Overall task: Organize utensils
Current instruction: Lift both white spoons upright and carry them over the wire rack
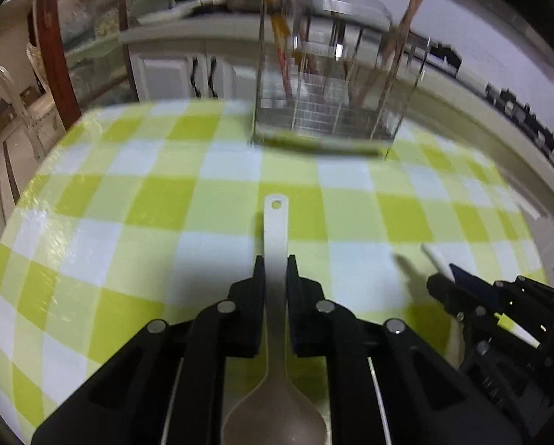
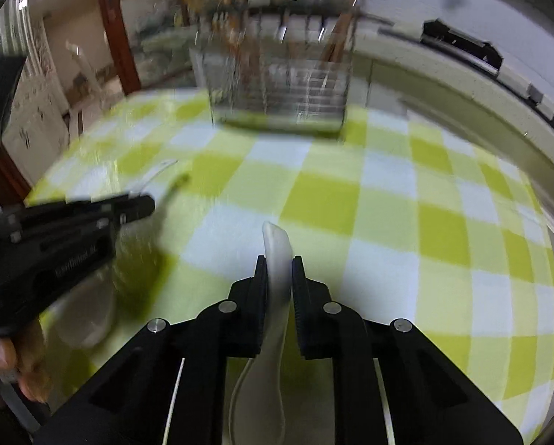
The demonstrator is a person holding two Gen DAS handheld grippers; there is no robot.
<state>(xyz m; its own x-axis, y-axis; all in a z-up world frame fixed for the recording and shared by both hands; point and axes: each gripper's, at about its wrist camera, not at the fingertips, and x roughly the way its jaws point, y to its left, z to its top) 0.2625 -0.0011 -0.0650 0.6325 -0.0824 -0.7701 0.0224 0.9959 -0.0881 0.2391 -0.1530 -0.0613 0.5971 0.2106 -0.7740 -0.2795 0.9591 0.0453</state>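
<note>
- White spoon (image 1: 275, 233) sits clamped in your left tool (image 1: 275, 263); the right tool (image 2: 279, 263) grips a second spoon (image 2: 275, 248), both above the table (image 1: 128, 200).
- Lift each handle over the wire caddy (image 1: 325, 111) ahead, then lower it straight into a free compartment.

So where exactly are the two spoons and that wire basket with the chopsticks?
Metal spoon (image 1: 275, 244), left wrist view, on its handle just ahead of the gripper.
White spoon (image 2: 277, 248), right wrist view, on its handle above the pads.
Wire basket (image 1: 325, 111), left wrist view, on its front wall.
</note>
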